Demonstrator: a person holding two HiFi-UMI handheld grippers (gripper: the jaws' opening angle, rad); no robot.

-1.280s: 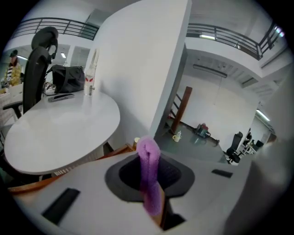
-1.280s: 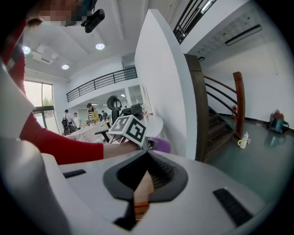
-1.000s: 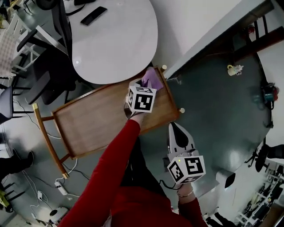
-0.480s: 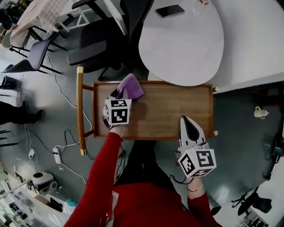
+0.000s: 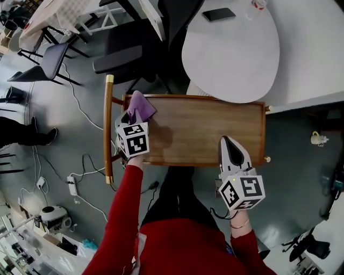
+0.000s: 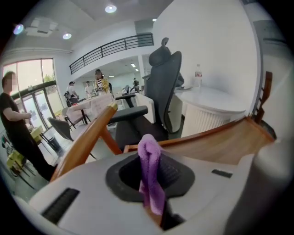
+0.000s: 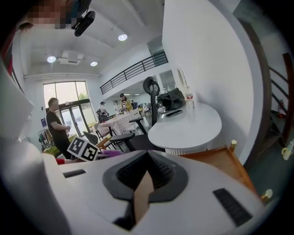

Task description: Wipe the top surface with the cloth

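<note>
On my left gripper [image 6: 154,212] the jaws are clamped on the purple cloth [image 6: 149,170]. It stands between them as a folded ridge and bunches out past the tips. In the head view the cloth lies at the far left corner of the wooden trolley top [image 5: 209,128], just beside the handle rail [image 5: 107,129] that runs along the trolley's left end. I cannot tell from any view whether the cloth presses on the wood or hangs just above it. In the left gripper view the wood runs off to the right of the cloth and the rail slants up at the left. A red sleeve [image 5: 122,209] leads back from this gripper toward me.

My right gripper [image 7: 141,198] has its jaws together with nothing between them. From the head camera I see it at the near right edge of the trolley top, nose pointing toward the far side and well apart from the cloth.

Just past the trolley's far rim is a round white table [image 5: 234,51] with a phone [image 5: 218,14] lying on it. A clear bottle [image 6: 198,75] stands upright on that table. A black office chair [image 5: 126,56] is left of the table, near the trolley's far left corner
</note>
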